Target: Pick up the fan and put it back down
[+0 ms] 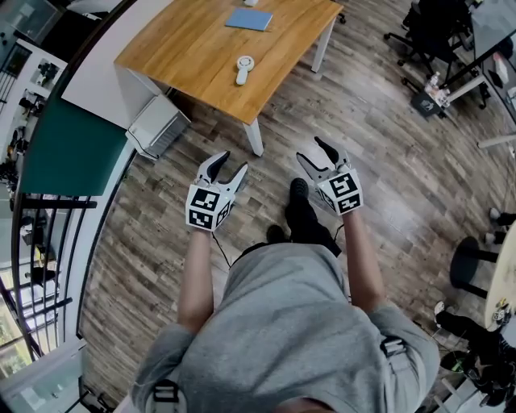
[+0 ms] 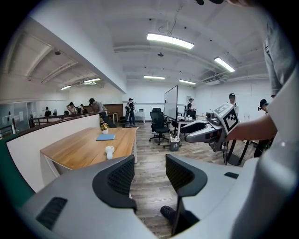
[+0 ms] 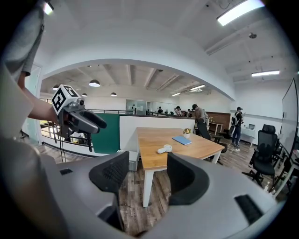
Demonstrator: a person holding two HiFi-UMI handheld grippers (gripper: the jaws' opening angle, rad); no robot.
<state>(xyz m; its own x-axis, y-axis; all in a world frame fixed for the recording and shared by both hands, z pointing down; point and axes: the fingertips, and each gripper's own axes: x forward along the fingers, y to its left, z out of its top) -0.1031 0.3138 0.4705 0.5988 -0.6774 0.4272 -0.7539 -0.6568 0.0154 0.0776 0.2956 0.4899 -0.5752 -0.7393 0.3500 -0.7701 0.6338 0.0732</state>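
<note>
Left gripper (image 2: 149,163): jaws standing well apart, nothing between the pads but floorboards (image 1: 387,161) and the person's dark shoe (image 1: 298,190). Right gripper (image 3: 147,159): same story, jaws spread wide, empty, with only the surface's white leg (image 3: 147,186) showing through the gap. Neither one touches anything.

Both are held out in front of the person at about the same height, angled a little downward and aimed towards the wooden surface (image 1: 201,56). There lies the small white handheld fan (image 1: 244,69), flat on the wood near the edge closest to the person, well apart from both grippers. Further back sits a blue notebook (image 1: 249,19), and beyond that a little potted flower (image 2: 104,127).

By my reading, this is the approach: the pick-up has not begun, and the fan looks untouched. The next move calls for closing the gap to the surface, dropping one gripper's open jaws around the fan's slim handle, and squaring up before they close. The notebook sits far enough off not to get in the way.
</note>
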